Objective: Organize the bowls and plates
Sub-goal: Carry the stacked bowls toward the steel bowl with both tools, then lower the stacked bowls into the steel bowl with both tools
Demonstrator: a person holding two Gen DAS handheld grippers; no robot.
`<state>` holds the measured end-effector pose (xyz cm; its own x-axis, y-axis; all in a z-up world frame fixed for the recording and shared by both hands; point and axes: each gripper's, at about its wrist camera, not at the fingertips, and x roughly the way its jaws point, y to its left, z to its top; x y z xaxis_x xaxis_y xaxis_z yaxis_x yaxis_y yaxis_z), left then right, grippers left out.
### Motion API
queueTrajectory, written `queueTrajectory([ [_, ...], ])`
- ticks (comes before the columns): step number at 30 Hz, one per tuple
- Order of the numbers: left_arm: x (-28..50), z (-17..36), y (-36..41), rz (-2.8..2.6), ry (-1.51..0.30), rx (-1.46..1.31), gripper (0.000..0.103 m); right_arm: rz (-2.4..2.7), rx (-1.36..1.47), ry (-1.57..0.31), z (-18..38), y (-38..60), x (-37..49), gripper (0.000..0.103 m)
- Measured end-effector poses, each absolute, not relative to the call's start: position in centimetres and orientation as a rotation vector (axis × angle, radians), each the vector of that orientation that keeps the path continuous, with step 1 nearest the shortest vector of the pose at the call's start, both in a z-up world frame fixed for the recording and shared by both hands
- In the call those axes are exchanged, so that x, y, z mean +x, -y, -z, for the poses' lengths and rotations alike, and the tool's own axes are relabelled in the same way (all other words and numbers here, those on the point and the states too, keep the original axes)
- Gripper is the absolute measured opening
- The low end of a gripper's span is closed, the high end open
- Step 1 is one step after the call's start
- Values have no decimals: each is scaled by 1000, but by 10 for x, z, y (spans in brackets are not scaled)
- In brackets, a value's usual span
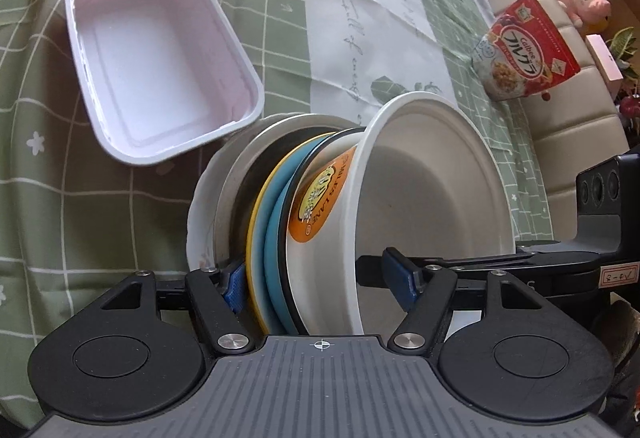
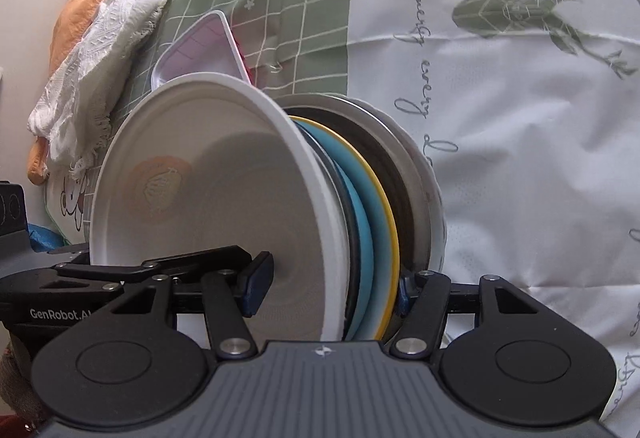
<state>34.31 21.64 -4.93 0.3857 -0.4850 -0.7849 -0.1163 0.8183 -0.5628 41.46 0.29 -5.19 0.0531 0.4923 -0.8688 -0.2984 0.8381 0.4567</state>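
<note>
Both tools are clamped on the same nested stack — left tool [image 1: 320,284] has one pad outside the outermost white plate [image 1: 200,213] and the other inside the white paper bowl [image 1: 432,177], and the right tool [image 2: 328,288] mirrors that from the opposite side. Jaws are roughly half-spread, closed on the stack itself. The stack is held on edge, clear of the green checked tablecloth [image 1: 48,117]: white plate, grey dish, yellow-rimmed blue plate [image 1: 264,238], then the bowl with the orange label [image 1: 320,197]. The pink plastic tub [image 1: 160,57] sits just beyond it on the surface; the cereal bag [image 1: 528,45] is well apart. I judge we're mid-carry. To do it well I'd keep squeeze equal on both sides and move both hands in step — any twist lets the inner plates slip out. Tip flat before easing off.
</note>
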Motion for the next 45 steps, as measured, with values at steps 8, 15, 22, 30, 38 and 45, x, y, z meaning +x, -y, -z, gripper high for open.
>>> queueTrajectory([
  [8, 330, 50, -215, 178, -1067, -581, 66, -541, 116, -1245, 49, -5, 397, 61],
  [15, 321, 52, -220, 147, -1045, -633, 64, -548, 112, -1230, 48, -3, 394, 62],
  [22, 313, 56, -222, 117, -1019, -670, 60, -568, 86, -1323, 46, -8, 402, 61],
  [30, 311, 55, -222, 114, -1029, -661, 54, -571, 75, -1278, 45, -6, 396, 61],
  [38, 308, 55, -229, 130, -1041, -691, 49, -579, 131, -1327, 47, 2, 404, 58],
  [45, 299, 48, -233, 130, -1017, -676, 46, -585, 155, -1315, 44, 7, 399, 54],
])
